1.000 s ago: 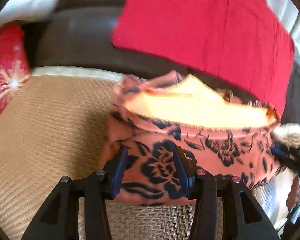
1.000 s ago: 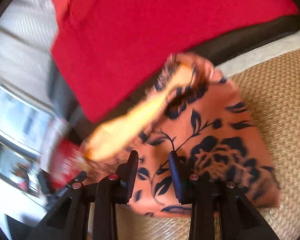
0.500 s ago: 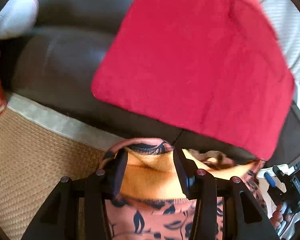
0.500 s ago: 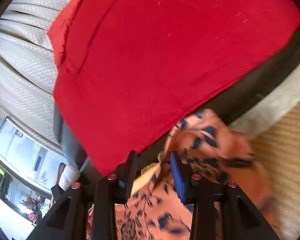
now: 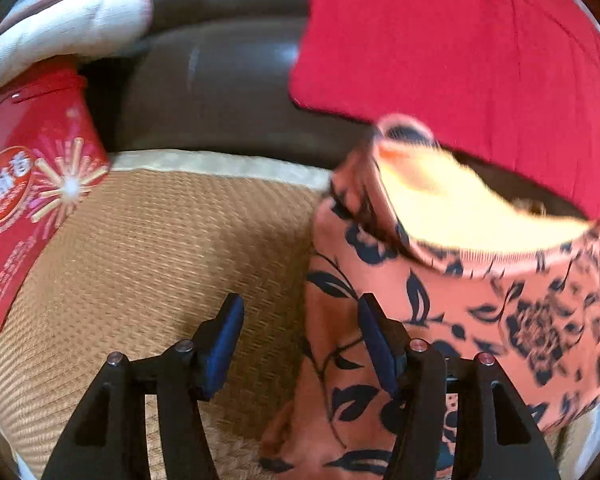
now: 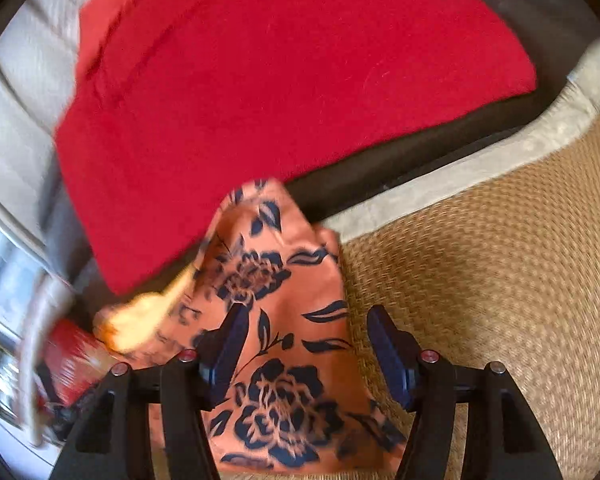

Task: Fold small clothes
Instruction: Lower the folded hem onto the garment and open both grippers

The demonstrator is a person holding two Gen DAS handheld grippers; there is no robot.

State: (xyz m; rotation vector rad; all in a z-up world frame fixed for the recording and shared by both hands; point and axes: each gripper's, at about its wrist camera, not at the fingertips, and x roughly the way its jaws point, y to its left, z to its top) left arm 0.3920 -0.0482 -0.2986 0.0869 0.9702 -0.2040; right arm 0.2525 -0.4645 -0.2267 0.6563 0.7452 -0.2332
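Observation:
An orange garment with a dark blue flower print (image 5: 460, 300) lies on the woven mat (image 5: 160, 248); its far end is turned up and shows a pale yellow inside (image 5: 452, 204). It also shows in the right wrist view (image 6: 284, 344). My left gripper (image 5: 300, 344) is open and empty, over the garment's left edge and the bare mat. My right gripper (image 6: 306, 354) is open and empty, above the garment's right edge. The cloth is blurred at its far end.
A red cushion (image 5: 468, 52) leans on the dark sofa back (image 5: 220, 76) behind the mat, also in the right wrist view (image 6: 284, 80). A red printed packet (image 5: 24, 192) and a white cloth (image 5: 60, 32) lie at the left. The mat's pale border (image 6: 460, 184) runs along the sofa.
Both grippers were shut on the garment and held it lifted near the cushion. Now both are open, the garment is down on the mat, and the grippers have drawn back.

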